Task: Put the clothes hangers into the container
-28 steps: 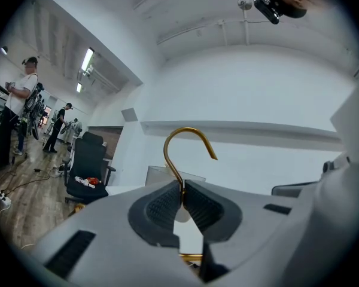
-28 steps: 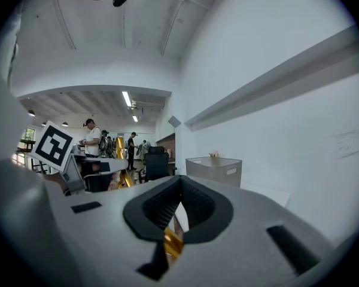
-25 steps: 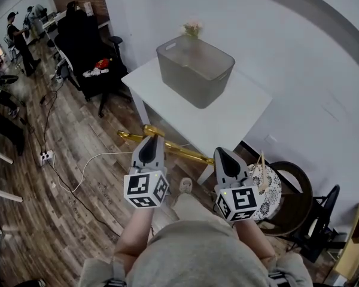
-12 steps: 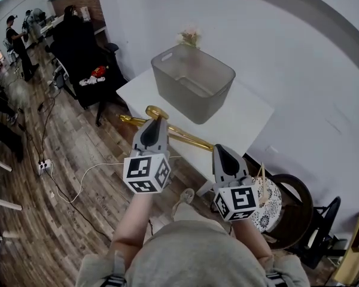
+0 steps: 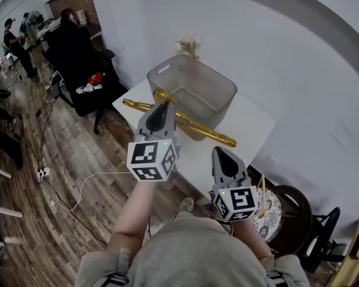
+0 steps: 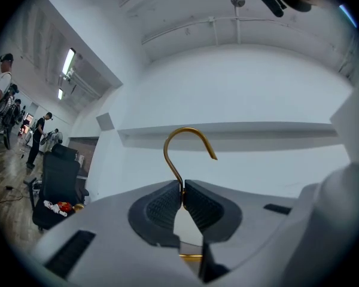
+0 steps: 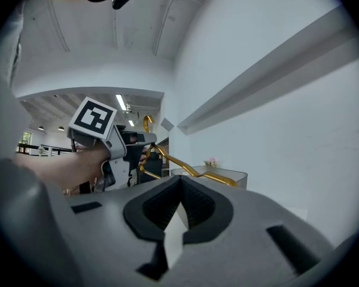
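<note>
- White surface (image 5: 251,121) by the wall is carrying the grey container (image 5: 224,100), its open top facing up.
- Left gripper (image 5: 163,107) is clamping shut on the neck of the gold hanger (image 5: 203,131) (hook standing up above the jaws), just short of the container's near rim.
- Hanger's long bar is running crosswise along the container's near wall, not yet inside.
- Right gripper (image 5: 222,155) is waiting farther from the container, jaws together on nothing.
- Left hand is nearer, so the drop is probably its job, and the bar likely needs lifting over the rim.
</note>
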Tool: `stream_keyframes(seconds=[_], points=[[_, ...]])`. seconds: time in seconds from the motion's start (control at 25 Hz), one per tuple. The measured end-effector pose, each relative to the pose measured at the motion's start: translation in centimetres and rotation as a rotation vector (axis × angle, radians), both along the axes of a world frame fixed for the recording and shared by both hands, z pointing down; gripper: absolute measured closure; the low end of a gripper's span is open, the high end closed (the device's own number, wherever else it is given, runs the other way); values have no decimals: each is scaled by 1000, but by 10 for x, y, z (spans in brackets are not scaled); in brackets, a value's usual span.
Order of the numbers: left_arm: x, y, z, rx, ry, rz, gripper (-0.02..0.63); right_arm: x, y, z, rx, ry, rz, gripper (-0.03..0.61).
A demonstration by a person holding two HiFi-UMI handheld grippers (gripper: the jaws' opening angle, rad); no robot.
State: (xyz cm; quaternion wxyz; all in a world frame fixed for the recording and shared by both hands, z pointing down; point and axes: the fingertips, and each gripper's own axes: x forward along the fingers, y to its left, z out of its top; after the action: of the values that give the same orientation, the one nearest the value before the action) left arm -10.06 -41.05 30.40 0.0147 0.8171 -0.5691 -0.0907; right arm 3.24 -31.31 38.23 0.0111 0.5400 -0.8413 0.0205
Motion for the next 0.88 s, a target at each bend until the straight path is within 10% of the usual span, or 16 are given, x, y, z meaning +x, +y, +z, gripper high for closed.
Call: stream_keyframes(seconds=[0.88], points=[[49, -148, 2, -40, -25, 107, 588, 13, -108, 15, -47, 3, 37, 575]])
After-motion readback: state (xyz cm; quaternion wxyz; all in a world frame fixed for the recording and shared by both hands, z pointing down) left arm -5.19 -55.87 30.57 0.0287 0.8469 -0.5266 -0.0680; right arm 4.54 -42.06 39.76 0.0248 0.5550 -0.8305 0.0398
